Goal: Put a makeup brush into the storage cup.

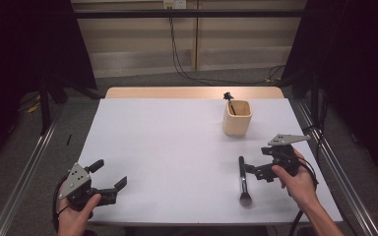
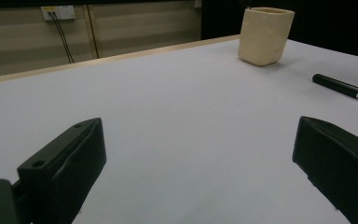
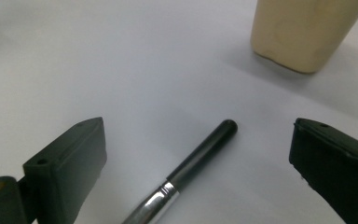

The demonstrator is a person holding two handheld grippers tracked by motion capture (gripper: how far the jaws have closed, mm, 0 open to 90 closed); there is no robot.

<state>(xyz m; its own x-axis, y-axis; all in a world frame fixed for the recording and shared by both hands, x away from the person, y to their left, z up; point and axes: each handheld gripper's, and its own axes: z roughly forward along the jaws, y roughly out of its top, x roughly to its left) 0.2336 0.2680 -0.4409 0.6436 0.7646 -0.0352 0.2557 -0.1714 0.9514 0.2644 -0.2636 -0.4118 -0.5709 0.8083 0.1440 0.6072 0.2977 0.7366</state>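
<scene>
Brush (image 3: 200, 158) between spread right fingers (image 3: 70, 163)

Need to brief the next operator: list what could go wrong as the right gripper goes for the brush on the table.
1. The brush is a round, thin handle lying flat; the open right gripper straddles it, so closing jaws could roll it away or scrape the table.
2. The cup is narrow and already holds another brush; inserting this one could tip it.
</scene>
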